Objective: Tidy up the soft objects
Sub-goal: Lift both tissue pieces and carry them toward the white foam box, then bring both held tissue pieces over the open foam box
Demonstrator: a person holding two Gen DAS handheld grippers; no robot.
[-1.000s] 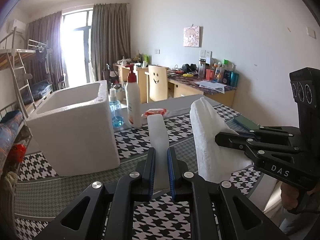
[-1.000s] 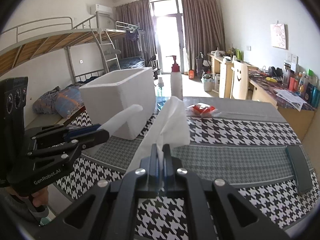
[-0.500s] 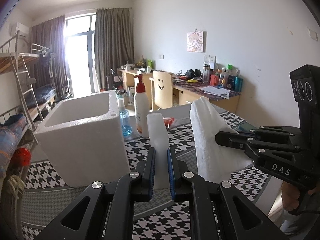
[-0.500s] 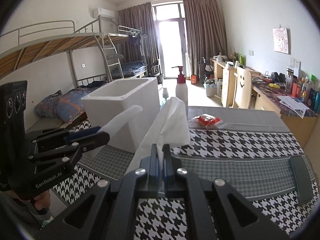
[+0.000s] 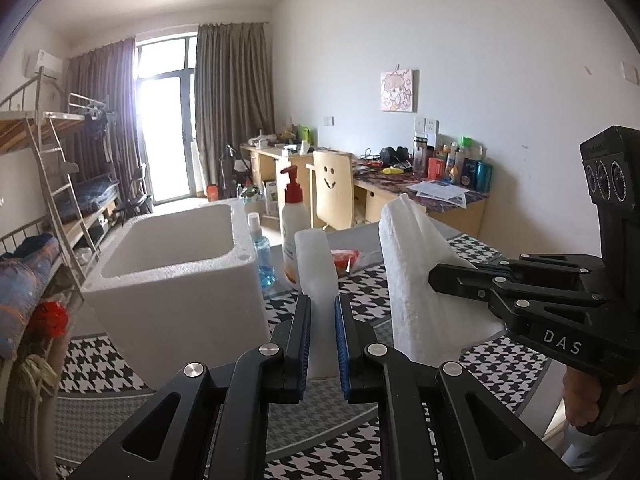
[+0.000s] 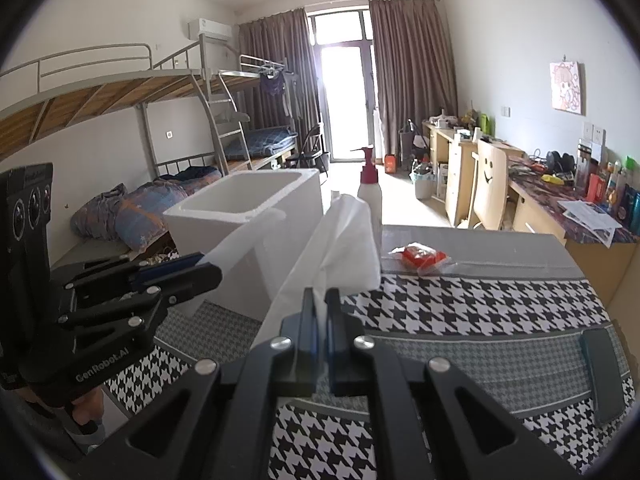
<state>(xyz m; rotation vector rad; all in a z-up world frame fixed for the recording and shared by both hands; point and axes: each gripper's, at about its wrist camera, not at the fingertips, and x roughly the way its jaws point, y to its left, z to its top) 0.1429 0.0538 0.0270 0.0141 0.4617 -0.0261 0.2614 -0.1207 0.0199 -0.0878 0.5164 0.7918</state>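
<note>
Above houndstooth table (image 5: 500, 364): tissue (image 5: 416, 280) between both grippers

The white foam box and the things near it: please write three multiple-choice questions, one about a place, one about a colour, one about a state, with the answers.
1. Where does the white foam box stand?
A. on the checked tablecloth
B. on the floor
C. on the bunk bed

2. What colour is the pump top of the lotion bottle?
A. green
B. red
C. black

3. What is the state of the left tongs?
A. wide open and empty
B. shut on the red packet
C. shut on a white tissue

Answers:
1. A, the box rests on the black-and-white cloth that covers the table.
2. B, the pump and neck are red above a white body.
3. C, the blue-edged pads press on a white strip that rises between them; the red packet lies apart on the table.
</note>
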